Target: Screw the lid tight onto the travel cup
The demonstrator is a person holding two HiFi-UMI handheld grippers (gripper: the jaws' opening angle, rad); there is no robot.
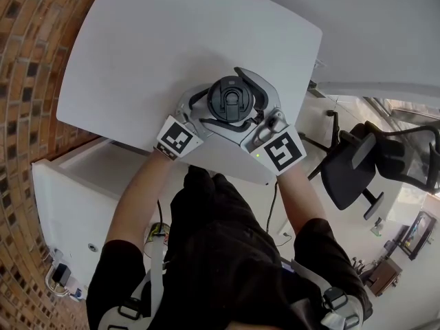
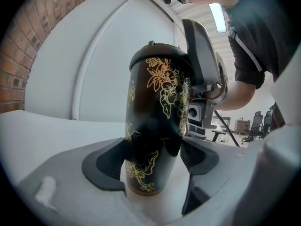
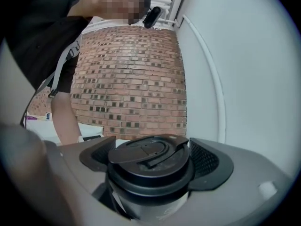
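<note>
Black travel cup (image 2: pixel 157 107) stands clamped in my left gripper (image 2: pixel 153 161); my right gripper (image 3: pixel 153 160) clamps its lid (image 3: pixel 146 149). Tightening step, I judge: next, twist.

White counter (image 1: pixel 137 67), viewed from above: a plain, smooth top with rounded corners, its near edge just in front of the person, and a further white surface (image 1: pixel 385 33) adjoining it at the far right beyond a narrow seam. Directly on the counter, close to that near edge, stands the travel cup (image 2: pixel 155 126), black with a gold flower pattern, upright with its base flat on the white top. A dark lid (image 3: pixel 150 159) sits on the mouth of the cup, and the rest of the visible counter top is uniform white.
</note>
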